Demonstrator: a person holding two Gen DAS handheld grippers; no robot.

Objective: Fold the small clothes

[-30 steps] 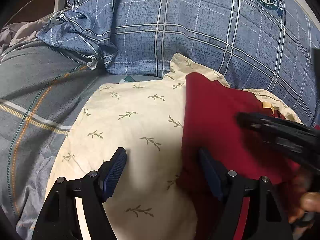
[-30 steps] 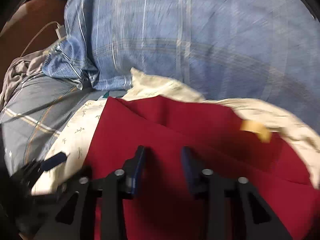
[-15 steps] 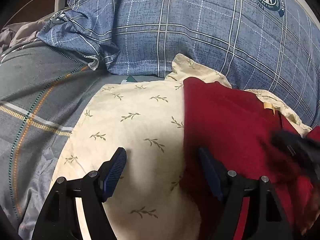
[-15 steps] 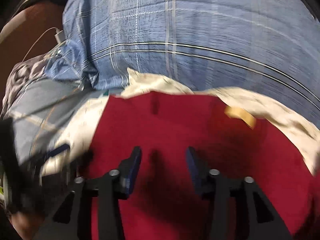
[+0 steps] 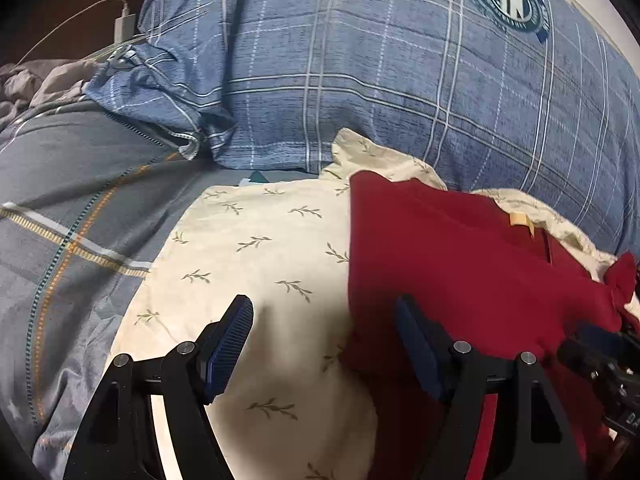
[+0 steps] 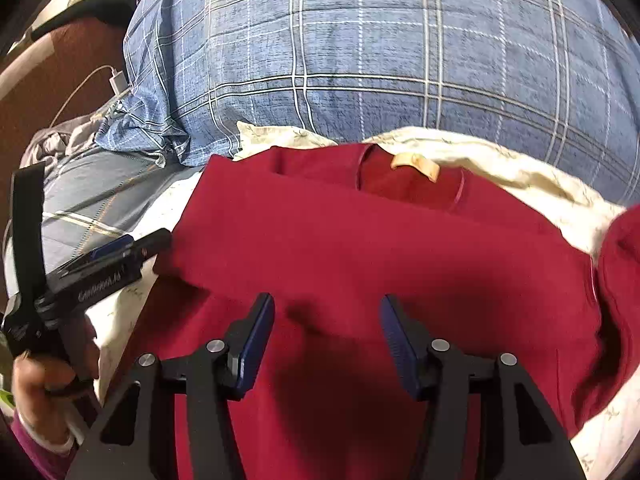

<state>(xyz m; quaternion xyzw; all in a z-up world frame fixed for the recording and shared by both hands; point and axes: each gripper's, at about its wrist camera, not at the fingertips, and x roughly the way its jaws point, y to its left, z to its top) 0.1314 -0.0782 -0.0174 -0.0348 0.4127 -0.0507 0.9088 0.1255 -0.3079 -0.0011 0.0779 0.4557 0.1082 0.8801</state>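
Plaid bedding (image 5: 400, 92) backs smooth, folded red garment (image 6: 360, 240).

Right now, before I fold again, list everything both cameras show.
shirt: one, red, flat on the cloth, left sleeve folded in
label: one, tan, inside the collar
cloth: one, cream with sprigs, under the shirt
pillow: one, blue plaid, behind
sheet: grey, striped, left
charger: one, white, far left
left gripper: open, over the shirt's left edge
right gripper: opening, nothing between its jaws
hand: holds the left gripper
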